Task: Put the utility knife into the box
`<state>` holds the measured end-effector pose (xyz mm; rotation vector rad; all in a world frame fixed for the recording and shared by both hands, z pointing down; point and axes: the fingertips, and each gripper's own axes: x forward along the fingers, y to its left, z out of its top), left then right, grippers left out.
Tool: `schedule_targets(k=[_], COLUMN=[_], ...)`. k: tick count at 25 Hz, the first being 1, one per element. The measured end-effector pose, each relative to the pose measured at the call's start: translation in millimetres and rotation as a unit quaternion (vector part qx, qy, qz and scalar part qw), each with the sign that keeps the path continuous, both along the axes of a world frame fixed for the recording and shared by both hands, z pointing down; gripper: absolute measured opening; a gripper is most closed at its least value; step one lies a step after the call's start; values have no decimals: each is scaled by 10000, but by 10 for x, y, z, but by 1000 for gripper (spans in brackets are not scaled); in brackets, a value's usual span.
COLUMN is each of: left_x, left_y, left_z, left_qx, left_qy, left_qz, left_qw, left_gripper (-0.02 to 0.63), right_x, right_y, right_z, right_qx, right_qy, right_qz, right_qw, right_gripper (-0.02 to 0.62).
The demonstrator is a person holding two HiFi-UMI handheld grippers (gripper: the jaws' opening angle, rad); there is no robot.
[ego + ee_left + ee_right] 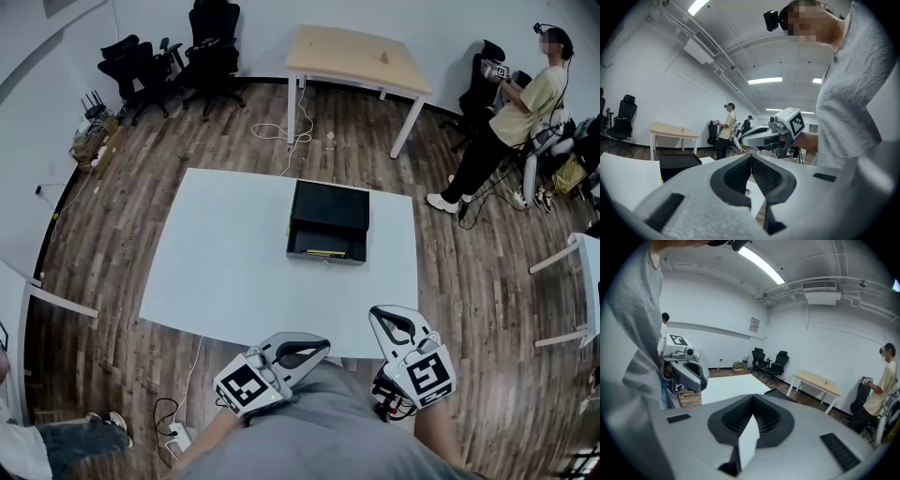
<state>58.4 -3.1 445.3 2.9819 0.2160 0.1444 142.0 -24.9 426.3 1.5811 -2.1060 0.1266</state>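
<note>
Holding your left gripper (pixel 322 346) and right gripper (pixel 376 313) near you, jaws together, empty — utility knife (pixel 325 251) looks already in the box (pixel 330 214) — nothing left.

White table (pixel 216 272), black box (pixel 330 217) on it — near far edge

L tongs (pixel 322 346): jaws together, nothing btwn them, pointing level toward R tongs (pixel 376 312). R tongs: jaws together, empty, tilted slightly down. Both held close to torso (pixel 328 427), tips near each other.
</note>
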Motion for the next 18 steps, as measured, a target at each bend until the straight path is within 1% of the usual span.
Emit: schedule_targets(k=[4, 7, 10, 13, 16, 18], left_x=[-26, -24, -37, -50, -66, -74], left_y=[-1, 3, -6, -40, -74, -81], left_z=[-20, -95, -81, -83, -48, -77], left_qx=[23, -111, 19, 46, 120, 5], left_qy=[11, 29, 47, 65, 68, 74], left_qz=[-31, -112, -81, -127, -163, -237], left_qw=[10000, 9999, 10000, 9999, 9998, 9997], left_gripper=[18, 18, 18, 18, 18, 18], right_x=[-158, -286, -417, -537, -642, -678], right_y=[87, 144, 183, 201, 225, 232], right_z=[-2, 17, 42, 92, 138, 173], right_qx=[-60, -46, -64, -55, -198, -176], right_qy=[-80, -178, -323, -583, -871, -1068], right_qz=[-63, -153, -237, -314, -347, -340], right_qw=[9999, 9997, 9992, 9978, 9954, 9935], right_gripper=[29, 29, 29, 29, 29, 29])
